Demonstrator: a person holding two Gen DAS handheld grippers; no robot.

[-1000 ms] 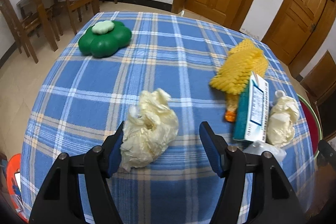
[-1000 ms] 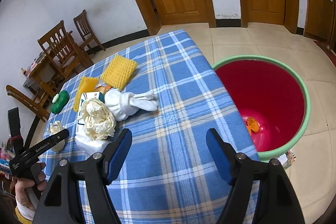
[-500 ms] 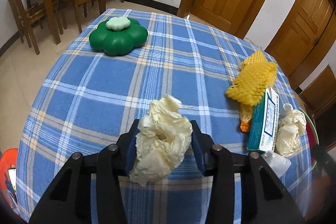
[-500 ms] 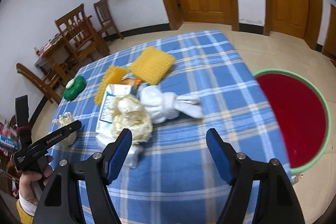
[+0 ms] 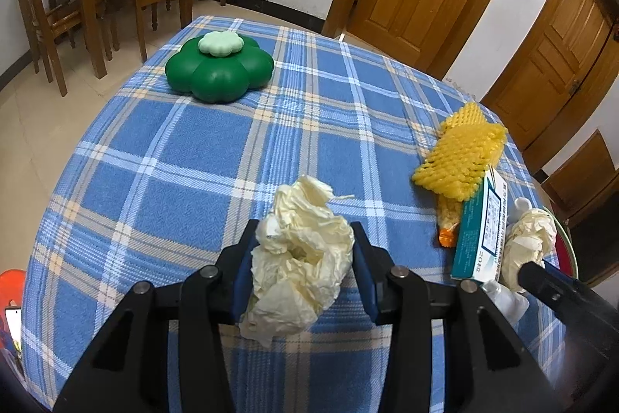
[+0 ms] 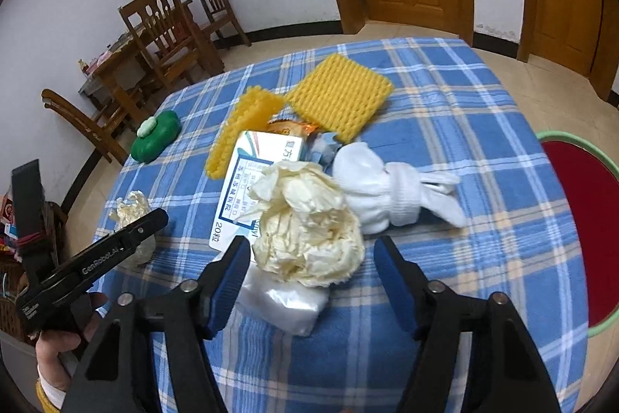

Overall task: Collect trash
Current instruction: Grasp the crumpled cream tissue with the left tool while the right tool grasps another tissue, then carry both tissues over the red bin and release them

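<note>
Two crumpled wads of cream paper are lying on the blue plaid tabletop [image 5: 162, 157]. The left gripper [image 5: 303, 271] is squeezing the first paper wad [image 5: 300, 258] between its blue pads, the jaws clamped against both sides. The right gripper [image 6: 309, 281] is straddling the second paper wad [image 6: 309, 231] with its jaws parted and just narrowing — neither pad is touching it. This wad is resting partly on a clear plastic bag [image 6: 286, 300] and a flat medicine box [image 6: 251, 180].

Two yellow foam nets are showing: a ribbed strip [image 6: 241, 132] and a flat square [image 6: 338, 95]. One soft white sock [image 6: 390, 188] is lying beside the wad.

Only the right wrist view is showing the sock, the square net, the red basin [image 6: 576, 219] with a green rim and the person's hand [image 6: 58, 355]. The left wrist view is showing the glossy green flower-shaped box [image 5: 218, 72] clearly.
</note>
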